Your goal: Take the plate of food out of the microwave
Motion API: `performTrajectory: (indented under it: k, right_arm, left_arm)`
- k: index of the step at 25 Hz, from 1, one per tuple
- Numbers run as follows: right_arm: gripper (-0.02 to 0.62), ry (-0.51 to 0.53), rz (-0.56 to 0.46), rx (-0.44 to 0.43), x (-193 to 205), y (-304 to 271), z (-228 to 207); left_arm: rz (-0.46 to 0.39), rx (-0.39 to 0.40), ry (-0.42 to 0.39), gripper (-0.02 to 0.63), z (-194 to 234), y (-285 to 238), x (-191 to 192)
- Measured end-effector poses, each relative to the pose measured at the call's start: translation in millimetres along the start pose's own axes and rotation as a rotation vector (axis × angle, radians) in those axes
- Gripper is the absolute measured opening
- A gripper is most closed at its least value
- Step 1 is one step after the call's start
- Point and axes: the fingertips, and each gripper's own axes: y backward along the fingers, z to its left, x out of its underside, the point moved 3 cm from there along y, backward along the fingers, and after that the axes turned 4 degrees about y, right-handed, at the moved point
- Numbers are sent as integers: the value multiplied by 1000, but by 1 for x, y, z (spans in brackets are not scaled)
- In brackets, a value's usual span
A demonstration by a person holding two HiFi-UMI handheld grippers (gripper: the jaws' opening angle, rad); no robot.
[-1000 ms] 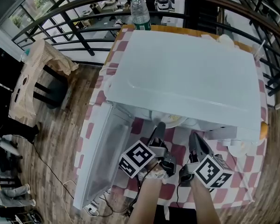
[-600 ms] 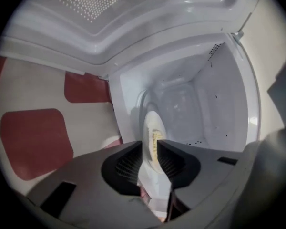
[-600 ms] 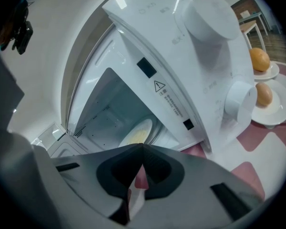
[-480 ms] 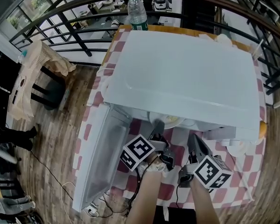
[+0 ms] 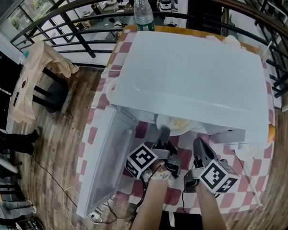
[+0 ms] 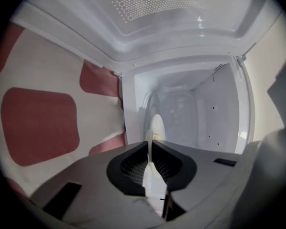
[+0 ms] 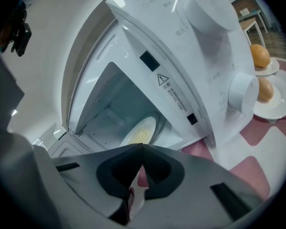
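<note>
White, smooth and round, the plate (image 5: 178, 124) of yellow food sits in the mouth of the glossy white microwave (image 5: 192, 75), whose door (image 5: 103, 162) is open. Your left claw (image 6: 149, 144) has just been closing and pinches the plate's thin rim. Your right claw (image 7: 142, 148) is closed and empty. The table (image 5: 182, 155) wears red-and-white checks above a plank floor (image 5: 62, 128).

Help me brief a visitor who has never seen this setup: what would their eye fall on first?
The big white microwave fills the middle of the head view on a red-checked tablecloth, its door swung open to the left. At its mouth the left gripper, whose jaws have just been closing, pinches the rim of the plate of food; the right gripper hangs shut beside it.
</note>
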Motion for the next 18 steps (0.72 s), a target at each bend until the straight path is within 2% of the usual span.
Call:
performTrajectory:
  k: [18]
  right_arm:
    - [-6,-9,-27,-7,9,34,4]
  left_arm:
    - [36,4,-4,37,2,47,23]
